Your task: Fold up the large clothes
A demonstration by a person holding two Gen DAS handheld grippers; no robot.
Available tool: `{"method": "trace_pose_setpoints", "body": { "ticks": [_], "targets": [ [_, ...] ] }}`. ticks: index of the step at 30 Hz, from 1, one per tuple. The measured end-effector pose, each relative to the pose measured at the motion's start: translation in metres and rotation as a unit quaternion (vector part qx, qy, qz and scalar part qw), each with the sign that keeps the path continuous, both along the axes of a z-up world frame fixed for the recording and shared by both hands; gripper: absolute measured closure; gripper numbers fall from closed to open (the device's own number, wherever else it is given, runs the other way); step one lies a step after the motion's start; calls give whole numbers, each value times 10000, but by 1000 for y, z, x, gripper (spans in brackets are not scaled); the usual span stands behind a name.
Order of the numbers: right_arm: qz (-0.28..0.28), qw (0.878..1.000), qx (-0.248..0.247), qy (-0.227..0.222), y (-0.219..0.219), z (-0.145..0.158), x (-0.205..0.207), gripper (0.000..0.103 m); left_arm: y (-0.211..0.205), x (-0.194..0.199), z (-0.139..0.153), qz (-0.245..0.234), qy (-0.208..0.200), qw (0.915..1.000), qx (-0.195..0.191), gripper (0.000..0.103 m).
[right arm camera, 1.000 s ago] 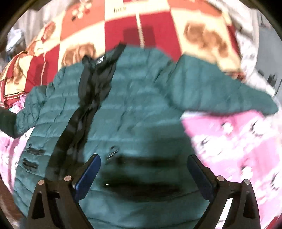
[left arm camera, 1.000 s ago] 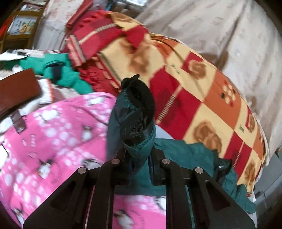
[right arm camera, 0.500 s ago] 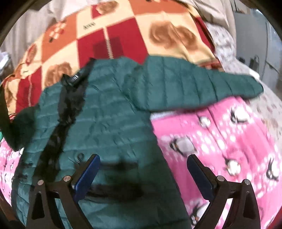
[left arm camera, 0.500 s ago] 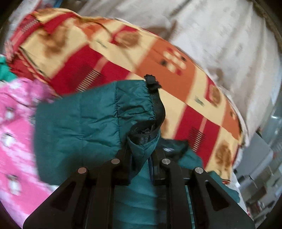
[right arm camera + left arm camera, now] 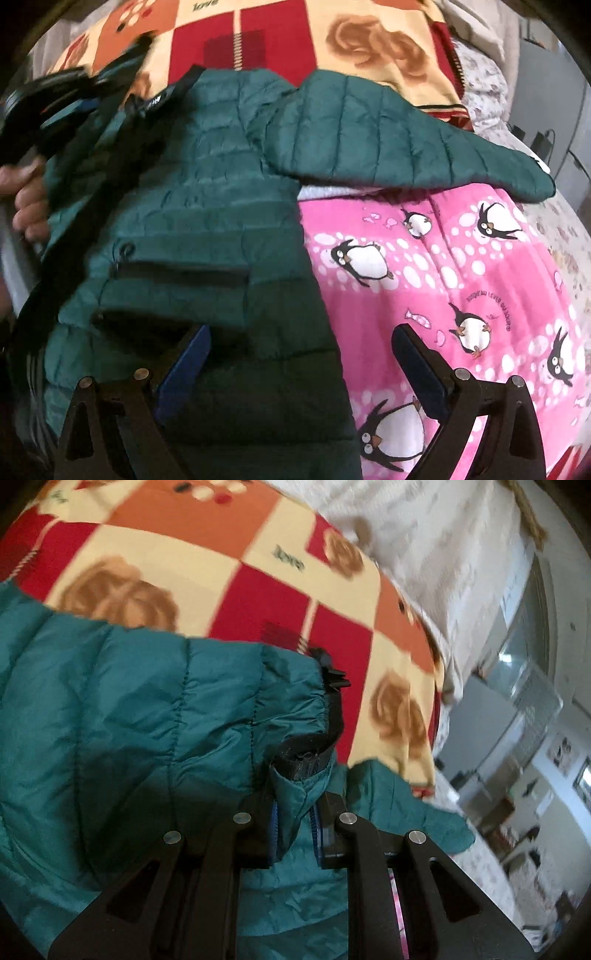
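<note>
Our left gripper [image 5: 293, 825] pinches the sleeve cuff [image 5: 303, 764] of the green jacket [image 5: 207, 206] lying on the pink blanket [image 5: 461, 266]. Our right gripper [image 5: 301, 363], fingers apart, hangs over its near hem.

Home bedroom. Bed spread with a pink penguin-print fleece blanket [image 5: 461, 280], a red, orange and cream checked blanket [image 5: 229, 568] with brown rose motifs heaped at its far edge, and a pale patterned sheet [image 5: 424, 535] beyond. Past the bed's right edge, blurred household furniture and pictures on a white wall [image 5: 565, 749].
</note>
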State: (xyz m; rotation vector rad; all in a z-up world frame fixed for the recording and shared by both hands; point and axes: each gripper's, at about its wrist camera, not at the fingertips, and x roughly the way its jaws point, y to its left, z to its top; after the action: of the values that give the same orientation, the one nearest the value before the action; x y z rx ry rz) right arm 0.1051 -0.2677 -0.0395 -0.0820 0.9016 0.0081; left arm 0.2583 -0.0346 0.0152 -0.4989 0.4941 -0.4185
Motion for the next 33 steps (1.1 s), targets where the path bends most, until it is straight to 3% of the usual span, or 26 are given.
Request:
{"method": "trace_pose_setpoints", "body": {
  "ticks": [6, 12, 19, 26, 33],
  "targets": [
    [212, 9992, -341, -74, 16, -3, -8, 5, -15, 21, -19, -324, 391, 9982, -328, 90],
    [207, 9995, -218, -26, 17, -5, -6, 5, -42, 36, -35, -808, 802, 9929, -350, 90],
    [177, 9998, -82, 59, 13, -8, -4, 5, -56, 40, -60, -1048, 1265, 9859, -307, 90],
    [172, 9998, -92, 89, 13, -9, -3, 5, -63, 35, -61, -1223, 1240, 9846, -132, 90],
    [168, 9998, -86, 115, 13, -9, -2, 5, -69, 45, -73, -1177, 1502, 9816, -35, 90]
  ]
}}
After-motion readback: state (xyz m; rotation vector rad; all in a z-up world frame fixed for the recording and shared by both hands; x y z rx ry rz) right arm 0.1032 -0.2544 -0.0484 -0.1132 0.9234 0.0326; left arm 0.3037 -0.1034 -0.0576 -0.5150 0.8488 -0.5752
